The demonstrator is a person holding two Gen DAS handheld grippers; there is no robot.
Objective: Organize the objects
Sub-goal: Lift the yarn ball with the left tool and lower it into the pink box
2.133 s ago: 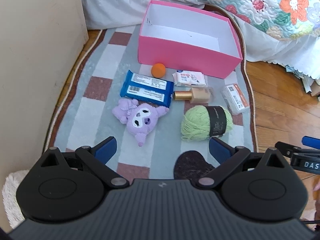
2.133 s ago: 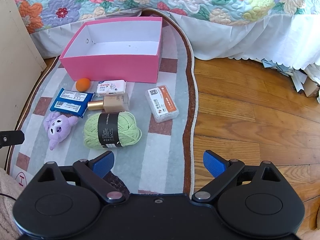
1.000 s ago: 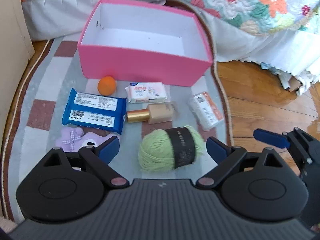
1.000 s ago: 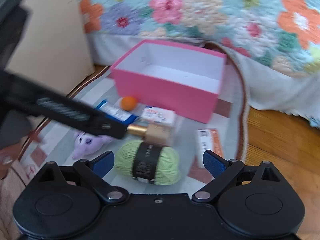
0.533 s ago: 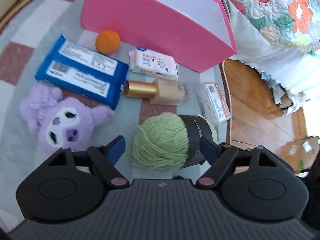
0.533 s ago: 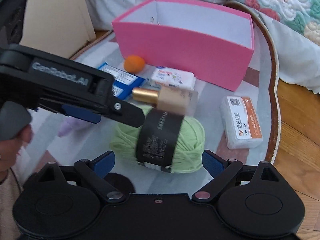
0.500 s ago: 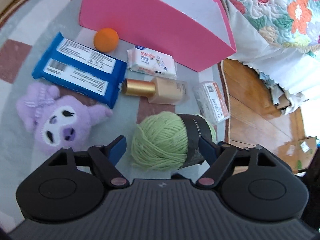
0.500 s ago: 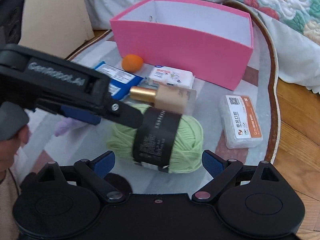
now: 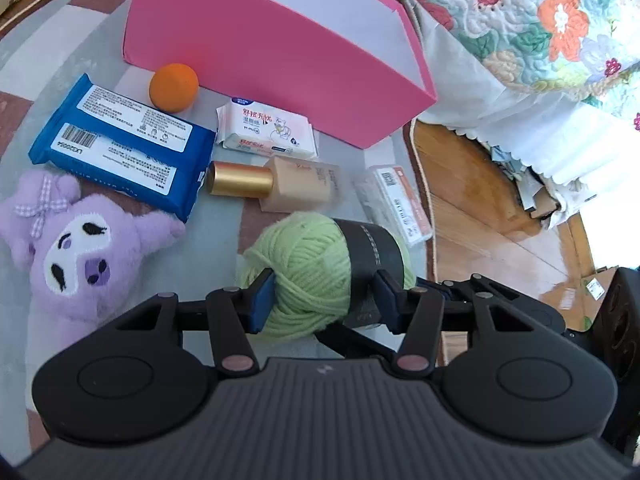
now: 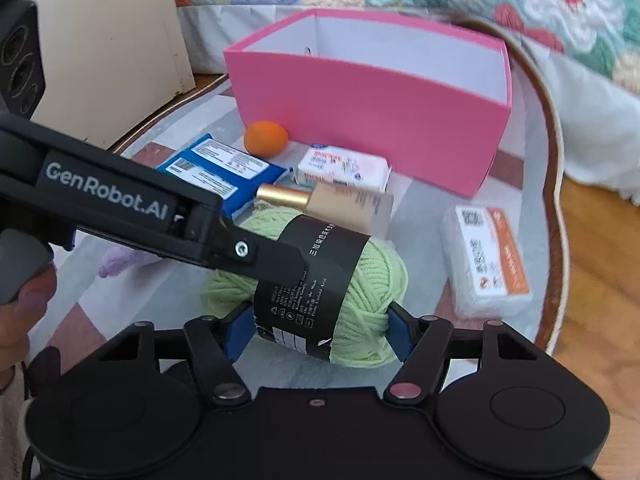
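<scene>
A: Yarn first, by the look of it. Both grippers are on the green yarn ball (image 9: 320, 276), which lies on the rug (image 9: 100, 92) in front of the pink box (image 9: 280, 60).

B: Held, or only straddled?

A: The left gripper (image 9: 325, 300) is closing, with the ball between its jaws and its blue pads already against the wool and the black band. The right gripper (image 10: 322, 330) is closing too, its pads touching the ball's near end on both sides. I judge this the moment of the grip, with the ball not yet lifted off the rug.

B: And the box?

A: What shows of its inside is bare white, so nothing seems packed so far. The orange ball (image 9: 174, 87), the blue wipes pack (image 9: 124, 142), the white tissue pack (image 9: 266, 130), the foundation bottle (image 9: 276, 188), the purple plush toy (image 9: 76, 248) and the white-and-orange packet (image 10: 488, 256) all lie out on the rug.

B: So nearly everything is left.

A: Yes, if the box is where they go.
</scene>
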